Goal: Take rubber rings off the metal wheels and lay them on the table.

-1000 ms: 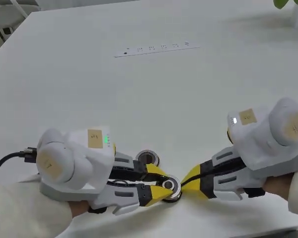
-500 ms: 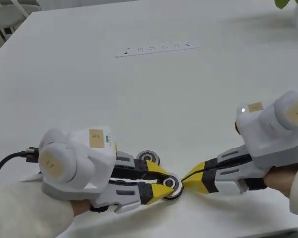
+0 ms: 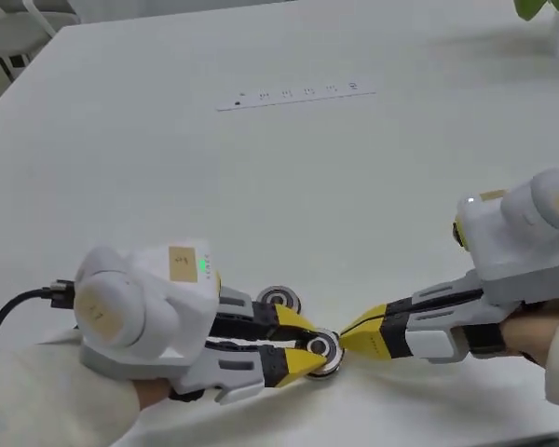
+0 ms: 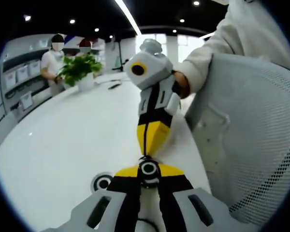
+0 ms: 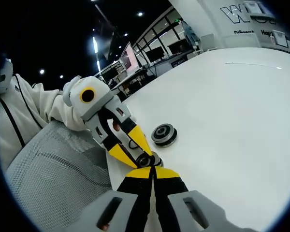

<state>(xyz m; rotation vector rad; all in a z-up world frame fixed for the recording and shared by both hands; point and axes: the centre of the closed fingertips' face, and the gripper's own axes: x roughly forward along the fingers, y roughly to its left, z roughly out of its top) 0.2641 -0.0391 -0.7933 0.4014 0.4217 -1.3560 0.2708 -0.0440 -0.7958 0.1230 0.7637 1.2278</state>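
A small metal wheel (image 3: 322, 351) sits low and centre in the head view on a white table (image 3: 289, 186). The left gripper (image 3: 309, 345) reaches in from the lower left and clamps it across the rim between narrow-set, yellow-tipped jaws. The right gripper (image 3: 347, 339) comes in from the lower right with its jaws pressed together, tips touching the wheel's right edge. Whether they have nipped the rubber ring there is too small to tell.

In the left gripper view the wheel (image 4: 149, 169) sits between that gripper's own jaws at bottom centre, and the other tool's closed point is just above it.

A second wheel (image 3: 279, 299) lies flat just above and left of the first, apart from both tools. In the right gripper view it (image 5: 163, 135) shows a dark band round its rim.

Both wheels appear to carry their rings, so the job looks close to its start. The first ring is being worked at and is not yet off, and the second wheel's ring has yet to be pulled and laid down.

A strip of sockets (image 3: 293, 93) lies well apart, across the upper centre.
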